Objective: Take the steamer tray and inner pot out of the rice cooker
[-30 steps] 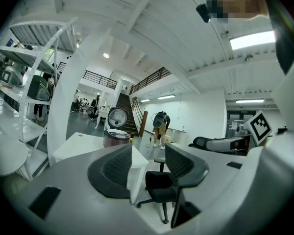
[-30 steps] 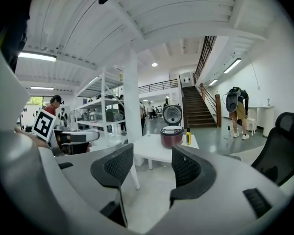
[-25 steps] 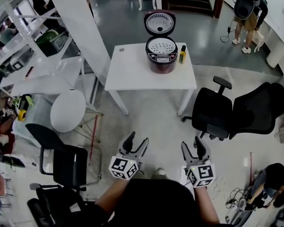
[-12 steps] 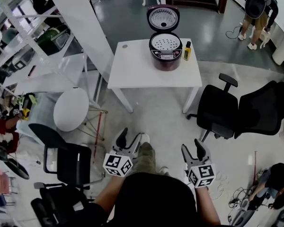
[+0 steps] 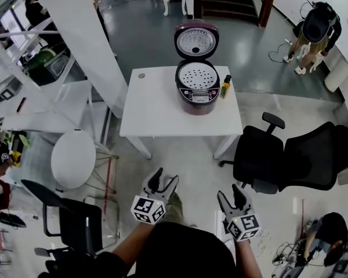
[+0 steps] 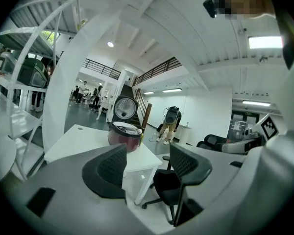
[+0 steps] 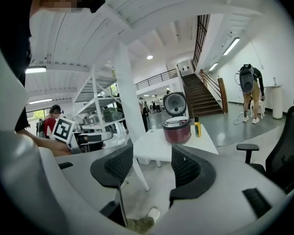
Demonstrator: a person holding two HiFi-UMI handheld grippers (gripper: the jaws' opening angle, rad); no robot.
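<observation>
A dark red rice cooker (image 5: 197,86) stands on the far right part of a white table (image 5: 156,106), its lid (image 5: 196,39) swung up. Inside its mouth lies the white perforated steamer tray (image 5: 196,75); the inner pot beneath is hidden. The cooker also shows in the left gripper view (image 6: 125,136) and the right gripper view (image 7: 177,129), far ahead of both. My left gripper (image 5: 162,182) and right gripper (image 5: 232,196) are held low over the floor, well short of the table. Both are open and hold nothing.
A small yellow bottle (image 5: 224,86) stands right of the cooker. Two black office chairs (image 5: 260,154) (image 5: 316,149) sit right of the table. A round white table (image 5: 73,158), a black chair (image 5: 75,222) and white shelving (image 5: 23,80) are on the left. A person (image 5: 313,30) stands far right.
The view has shifted; the table and cooker now sit slightly lower and more to the left in the head view. Both grippers stay open, held low.
</observation>
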